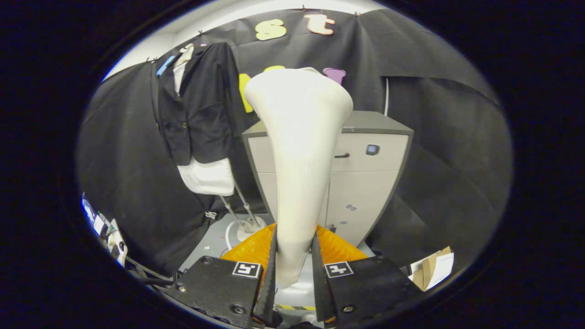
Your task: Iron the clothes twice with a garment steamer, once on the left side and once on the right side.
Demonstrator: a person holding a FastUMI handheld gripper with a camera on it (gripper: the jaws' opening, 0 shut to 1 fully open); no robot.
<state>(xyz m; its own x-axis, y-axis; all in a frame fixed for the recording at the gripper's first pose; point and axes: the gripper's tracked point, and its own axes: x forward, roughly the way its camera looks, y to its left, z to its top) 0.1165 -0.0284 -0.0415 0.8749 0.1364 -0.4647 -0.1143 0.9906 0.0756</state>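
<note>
Black cloth walls (438,137), grey drawer cabinet (365,183)

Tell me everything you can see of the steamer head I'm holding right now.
The garment steamer head is a smooth, glossy cream-white piece, plastic by its look. It has a narrow handle neck that flares to a wide, flat-topped nozzle end. It stands upright, rising from the claw, whose two black fingers press on the neck from either side. Its back faces the camera, so the steam face is hidden. It is apart from the black jacket, which hangs beyond it to one side.
</note>
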